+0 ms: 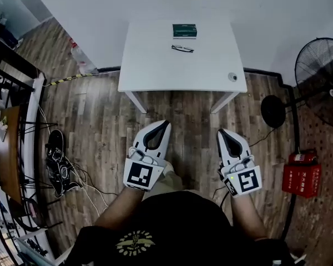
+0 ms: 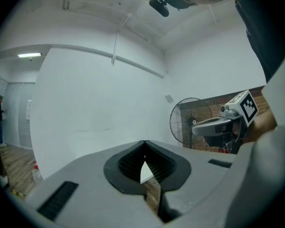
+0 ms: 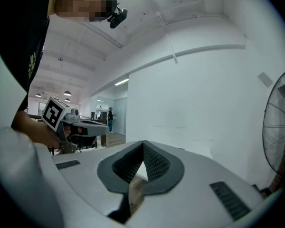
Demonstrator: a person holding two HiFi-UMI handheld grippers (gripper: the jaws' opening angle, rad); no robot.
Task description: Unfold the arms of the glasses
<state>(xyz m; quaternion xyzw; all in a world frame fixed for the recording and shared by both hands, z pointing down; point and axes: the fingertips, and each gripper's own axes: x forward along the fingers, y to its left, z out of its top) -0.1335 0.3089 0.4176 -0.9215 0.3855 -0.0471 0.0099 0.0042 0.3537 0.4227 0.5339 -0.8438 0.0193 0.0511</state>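
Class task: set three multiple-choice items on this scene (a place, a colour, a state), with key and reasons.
1. The glasses lie: A on the floor; B on the white table, by the box; C on a chair.
2. The box is: A red; B green; C yellow.
3. The left gripper and right gripper: A both shut, empty; B both open; C holding glasses.
Key: B, they show on the tabletop; B, its top is green; A, each gripper view shows jaws met, nothing between.

Glasses (image 1: pixel 182 49), tiny on the far table (image 1: pixel 155 65), arms perhaps folded; fan (image 1: pixel 321 77) partly beyond the right edge.
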